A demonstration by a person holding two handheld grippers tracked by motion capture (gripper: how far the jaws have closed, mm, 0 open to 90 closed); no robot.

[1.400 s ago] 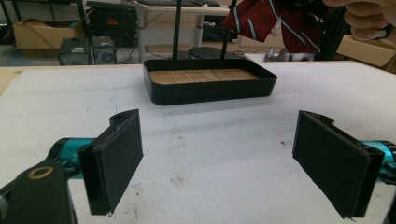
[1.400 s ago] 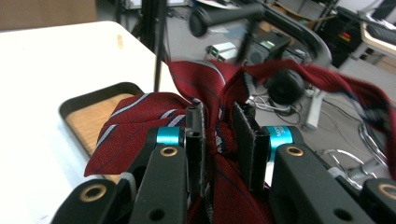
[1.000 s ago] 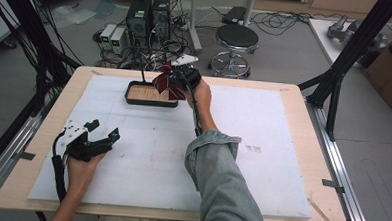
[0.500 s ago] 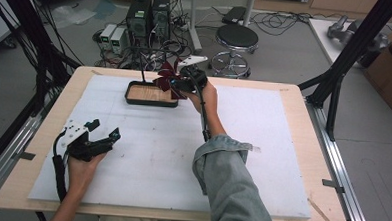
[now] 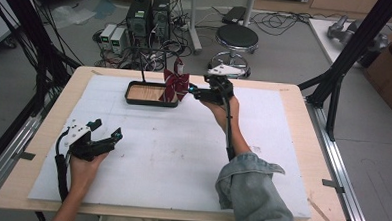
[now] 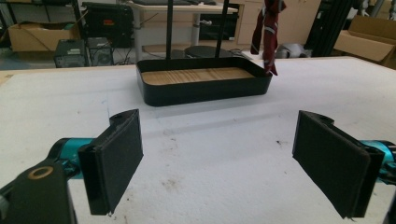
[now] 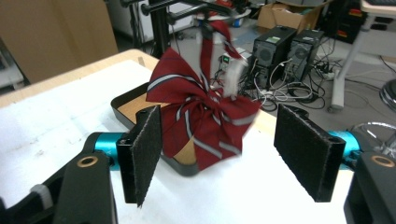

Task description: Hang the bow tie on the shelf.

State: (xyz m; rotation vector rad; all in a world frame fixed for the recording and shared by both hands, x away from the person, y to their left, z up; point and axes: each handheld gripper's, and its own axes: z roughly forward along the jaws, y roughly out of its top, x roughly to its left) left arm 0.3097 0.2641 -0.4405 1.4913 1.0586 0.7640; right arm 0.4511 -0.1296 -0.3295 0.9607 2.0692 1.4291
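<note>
A dark red striped bow tie (image 5: 176, 85) hangs by its strap from a thin black stand over the right end of a black tray (image 5: 149, 102) with a wooden floor. My right gripper (image 5: 192, 93) is open just right of the bow, level with it, pointing left. In the right gripper view the bow (image 7: 201, 116) hangs free and slightly blurred beyond the spread pads (image 7: 145, 149), above the tray (image 7: 123, 105). My left gripper (image 5: 108, 131) rests open near the table's front left. From there the tray (image 6: 201, 91) and the bow (image 6: 268, 28) lie well ahead.
A white mat (image 5: 182, 155) covers most of the wooden table (image 5: 302, 145). Beyond the far edge stand a round stool (image 5: 236, 39) and computer towers (image 5: 148, 18) with cables. Black frame posts (image 5: 335, 76) rise at both sides.
My right gripper has drawn back to the right, away from the bow and the tray. The bow stays hanging on the stand. The left gripper has hardly moved.
</note>
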